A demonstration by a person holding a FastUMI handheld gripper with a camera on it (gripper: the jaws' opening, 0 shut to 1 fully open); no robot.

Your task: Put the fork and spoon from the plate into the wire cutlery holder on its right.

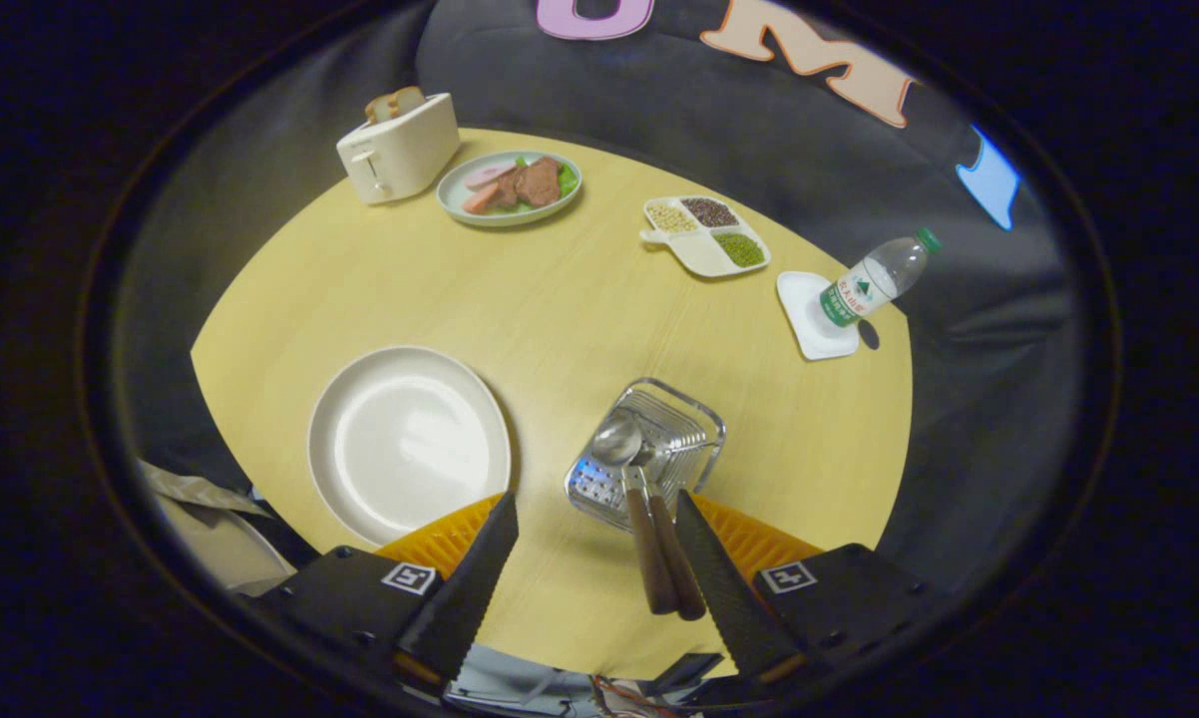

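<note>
Tool (599, 568) spread wide, holding nothing, above tabletop (560, 299). Plate (409, 440) bare. Spoon (617, 439) and fork (671, 553) both stand in wire cutlery holder (694, 424), brown handles leaning out toward fingers, just inside right finger. Task looks complete; nothing left on plate.

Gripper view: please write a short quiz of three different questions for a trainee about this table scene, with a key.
1. True or false: the plate nearest the hand-held gripper has no cutlery on it.
2. Where do the spoon and fork stand?
A. on the plate
B. in the wire cutlery holder
C. beside the toaster
3. Fill in: the water bottle stands on a white ____.

Key
1. True.
2. B; their wooden handles stick out toward the open fingers, which grip nothing.
3. Coaster.
</note>
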